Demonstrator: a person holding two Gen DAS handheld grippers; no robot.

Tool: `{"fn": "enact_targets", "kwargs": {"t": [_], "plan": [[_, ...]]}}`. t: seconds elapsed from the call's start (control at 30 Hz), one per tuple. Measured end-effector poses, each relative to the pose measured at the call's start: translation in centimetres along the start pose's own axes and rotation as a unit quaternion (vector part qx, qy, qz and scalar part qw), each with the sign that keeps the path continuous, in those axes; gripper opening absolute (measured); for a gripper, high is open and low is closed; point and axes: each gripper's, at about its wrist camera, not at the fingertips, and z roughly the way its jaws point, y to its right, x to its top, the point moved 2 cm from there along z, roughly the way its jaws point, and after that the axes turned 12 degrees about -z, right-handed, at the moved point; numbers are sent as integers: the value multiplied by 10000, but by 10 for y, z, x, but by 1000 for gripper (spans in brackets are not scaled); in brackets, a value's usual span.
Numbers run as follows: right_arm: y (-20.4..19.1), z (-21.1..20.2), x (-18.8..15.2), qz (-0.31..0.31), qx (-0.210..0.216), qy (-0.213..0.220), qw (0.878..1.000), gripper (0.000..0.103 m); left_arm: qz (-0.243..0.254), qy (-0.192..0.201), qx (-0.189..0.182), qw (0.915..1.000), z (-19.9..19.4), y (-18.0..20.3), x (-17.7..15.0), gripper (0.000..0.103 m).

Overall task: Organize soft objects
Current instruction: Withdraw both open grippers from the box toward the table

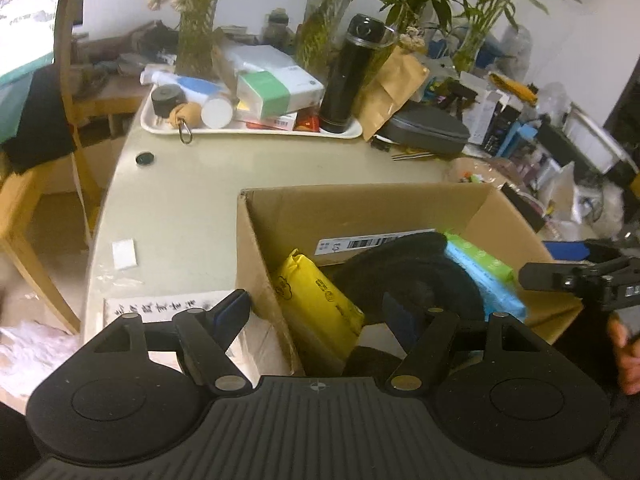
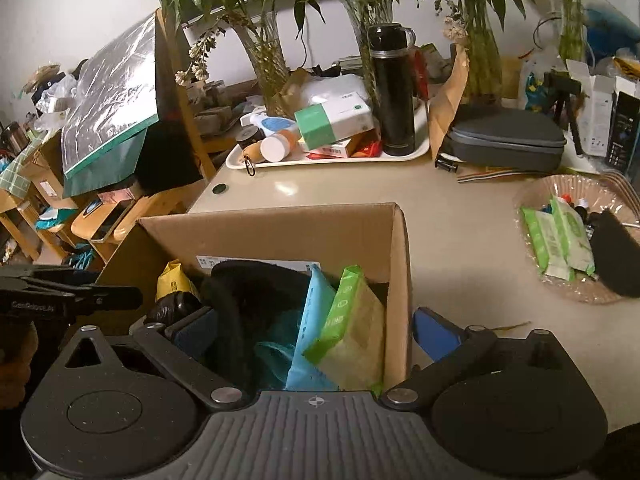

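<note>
An open cardboard box (image 1: 360, 208) (image 2: 272, 232) on the beige table holds a yellow tissue pack (image 1: 316, 300), a black padded soft thing (image 1: 412, 276) (image 2: 256, 284), a blue pack (image 2: 316, 320) and a green pack (image 2: 352, 328). My left gripper (image 1: 316, 314) is open and straddles the box's left wall, one finger outside and one inside by the yellow pack. My right gripper (image 2: 314, 332) is open and straddles the right wall, its left finger inside near the black thing. Neither presses on anything.
A shallow woven basket (image 2: 560, 179) at the right holds green wipe packs (image 2: 556, 236) and a black item (image 2: 616, 256). Behind the box stand a white tray (image 2: 400, 156) of boxes and bottles, a black flask (image 2: 394, 92), a grey case (image 2: 508, 140) and glass vases.
</note>
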Motion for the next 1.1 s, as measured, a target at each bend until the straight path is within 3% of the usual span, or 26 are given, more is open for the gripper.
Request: {"fn": "enact_targets", "kwargs": {"t": [0.27,0.4,0.6,0.73,0.87,1.1], "plan": [[-4,-4,-2,-94,-49,9,9999,102,-18,18,-48,10000,1,-1,2,72],[-5,-18,4,-314,-539,578,9964,103,-150,254,-158,9994,-7,-2,10,72],[-4,-28,23,-871,-695,1276,9855,103,218,650,-139,9976,-16,10,29,72],[-1,-15,39,-1297,-753,1292,9802,103,486,821,-88,9954,-11,14,45,72],[5,-1,51,-1633,-641,1296,9759,103,555,740,-73,9957,5,10,60,72],[32,25,66,-1356,-690,1039,9829,103,578,570,-40,9967,36,-4,78,72]]}}
